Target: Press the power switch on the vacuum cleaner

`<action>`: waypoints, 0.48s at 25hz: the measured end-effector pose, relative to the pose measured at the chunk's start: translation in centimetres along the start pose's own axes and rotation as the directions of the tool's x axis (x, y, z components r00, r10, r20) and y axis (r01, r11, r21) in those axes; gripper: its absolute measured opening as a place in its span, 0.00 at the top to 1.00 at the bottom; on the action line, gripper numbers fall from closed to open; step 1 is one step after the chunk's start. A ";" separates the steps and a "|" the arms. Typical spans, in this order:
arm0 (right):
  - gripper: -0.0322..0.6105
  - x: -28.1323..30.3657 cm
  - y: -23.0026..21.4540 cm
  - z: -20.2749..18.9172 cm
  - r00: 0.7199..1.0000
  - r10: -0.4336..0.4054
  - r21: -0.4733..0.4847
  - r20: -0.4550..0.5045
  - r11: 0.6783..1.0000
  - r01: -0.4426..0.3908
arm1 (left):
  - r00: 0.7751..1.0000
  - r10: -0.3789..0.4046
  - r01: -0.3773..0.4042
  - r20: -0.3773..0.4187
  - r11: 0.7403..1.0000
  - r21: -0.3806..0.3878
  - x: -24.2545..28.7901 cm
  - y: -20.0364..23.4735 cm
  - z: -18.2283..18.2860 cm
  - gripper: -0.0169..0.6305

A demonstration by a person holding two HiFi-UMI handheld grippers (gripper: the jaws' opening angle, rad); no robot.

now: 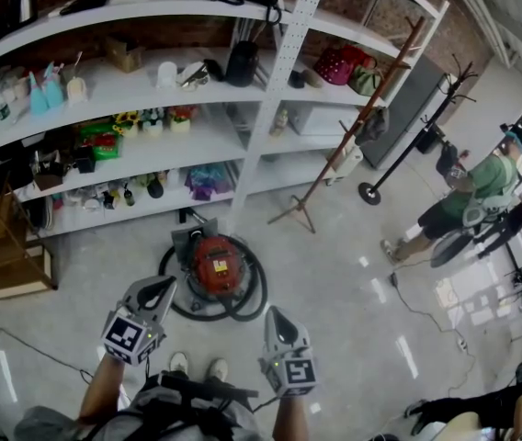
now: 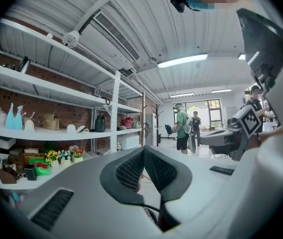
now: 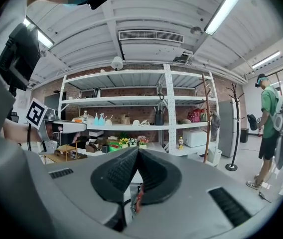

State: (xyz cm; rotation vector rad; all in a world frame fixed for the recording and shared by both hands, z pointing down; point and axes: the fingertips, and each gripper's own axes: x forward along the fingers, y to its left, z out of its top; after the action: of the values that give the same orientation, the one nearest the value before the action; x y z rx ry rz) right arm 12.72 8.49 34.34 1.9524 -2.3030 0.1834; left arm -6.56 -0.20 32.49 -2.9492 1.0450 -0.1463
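Vacuum cleaner (image 1: pixel 217 266) on floor (image 1: pixel 334 274) clear only in head view, left gripper (image 1: pixel 164 285), right gripper (image 1: pixel 273 313) jaws closed, empty

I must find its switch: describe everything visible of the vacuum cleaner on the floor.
The vacuum cleaner is a squat canister with a shiny red body and a grey section at its far end. A black hose coils round it on the pale floor, before the shelving. Neither the left gripper nor the right gripper touches it. No switch can be made out.
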 end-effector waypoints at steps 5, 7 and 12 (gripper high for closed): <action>0.94 0.9 0.5 0.1 1.000 0.011 0.007 -0.005 1.000 -0.011 | 1.000 -0.002 0.002 -0.012 1.000 0.003 0.3 0.6 -0.3 0.96; 0.94 1.2 0.5 0.3 1.000 0.014 0.008 -0.004 1.000 -0.014 | 1.000 -0.001 0.001 -0.010 1.000 0.002 0.5 0.9 -0.2 0.96; 0.94 1.8 0.4 0.5 1.000 0.013 0.014 -0.006 1.000 -0.013 | 1.000 0.002 -0.002 -0.013 1.000 0.003 0.7 1.5 -0.3 0.96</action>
State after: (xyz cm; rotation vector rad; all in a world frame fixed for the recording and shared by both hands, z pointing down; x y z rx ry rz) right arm 12.03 6.68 34.15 1.9406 -2.3180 0.2067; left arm -7.00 -1.79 32.83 -2.9488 1.0484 -0.1672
